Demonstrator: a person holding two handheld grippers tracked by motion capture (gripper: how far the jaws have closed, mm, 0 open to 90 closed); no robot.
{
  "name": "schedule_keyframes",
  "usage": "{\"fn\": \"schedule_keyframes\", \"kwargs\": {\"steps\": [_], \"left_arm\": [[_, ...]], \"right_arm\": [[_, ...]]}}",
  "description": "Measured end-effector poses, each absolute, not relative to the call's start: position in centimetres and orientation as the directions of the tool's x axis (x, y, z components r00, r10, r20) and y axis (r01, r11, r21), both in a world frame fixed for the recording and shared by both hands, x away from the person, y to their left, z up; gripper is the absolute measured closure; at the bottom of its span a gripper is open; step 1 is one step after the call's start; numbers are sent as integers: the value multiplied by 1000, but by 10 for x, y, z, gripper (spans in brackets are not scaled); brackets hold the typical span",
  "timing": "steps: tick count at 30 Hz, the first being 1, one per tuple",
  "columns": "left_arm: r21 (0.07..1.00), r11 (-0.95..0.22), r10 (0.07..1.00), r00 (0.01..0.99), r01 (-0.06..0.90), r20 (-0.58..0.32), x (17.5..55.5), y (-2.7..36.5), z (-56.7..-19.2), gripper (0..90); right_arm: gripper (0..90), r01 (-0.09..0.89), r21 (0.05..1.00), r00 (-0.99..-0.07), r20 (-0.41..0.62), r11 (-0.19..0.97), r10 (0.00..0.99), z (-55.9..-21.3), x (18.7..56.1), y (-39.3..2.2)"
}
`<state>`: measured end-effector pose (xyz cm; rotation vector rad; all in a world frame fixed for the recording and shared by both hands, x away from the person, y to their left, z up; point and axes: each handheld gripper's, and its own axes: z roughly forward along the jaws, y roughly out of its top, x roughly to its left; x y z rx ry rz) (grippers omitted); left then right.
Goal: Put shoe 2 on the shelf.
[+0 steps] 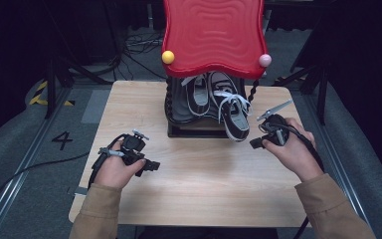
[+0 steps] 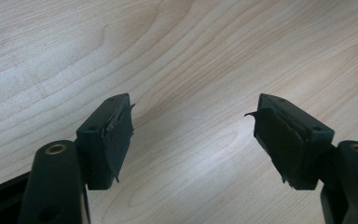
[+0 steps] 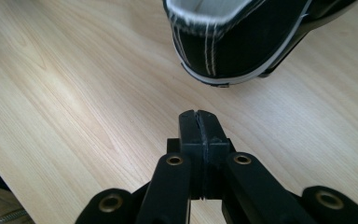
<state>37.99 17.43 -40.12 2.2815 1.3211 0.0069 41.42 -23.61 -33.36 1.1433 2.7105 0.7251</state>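
My right gripper (image 3: 199, 122) is pressed shut on nothing, just near of a black shoe (image 1: 235, 119) with white laces and stitching, hanging off the rack (image 1: 179, 130). My left gripper (image 2: 193, 135) gapes empty over the table (image 1: 204, 174).

Person wears tan long sleeves (image 1: 97, 211). Left gripper (image 2: 193, 135): matte black, blocky jaws on rounded arms with brass-ringed rivets, frayed dark rubber pads (image 2: 119, 140). Right gripper (image 3: 199, 128): same black build, four brass-ringed rivets across its arms. Black cable (image 1: 311, 144) trails from right gripper; grey three-cornered plate (image 1: 274, 109) on top
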Motion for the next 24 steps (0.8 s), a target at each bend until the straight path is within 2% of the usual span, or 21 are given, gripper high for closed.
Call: {"fn": "schedule_keyframes", "kwargs": {"steps": [10, 15, 18, 24], "left_arm": [[421, -393, 821, 518, 817, -240, 377, 180, -403, 287], [424, -383, 827, 509, 821, -239, 374, 185, -402, 286], [418, -377, 831, 501, 826, -240, 373, 187, -403, 286], [418, -371, 835, 495, 829, -239, 370, 190, -403, 286]], "right_arm": [[900, 645, 438, -724, 90, 626, 683, -355, 433, -218], [900, 620, 451, -736, 51, 642, 675, -354, 430, -212], [900, 605, 485, -746, 67, 631, 663, -352, 427, -205], [900, 586, 479, -768, 71, 653, 637, -352, 426, -185]]}}
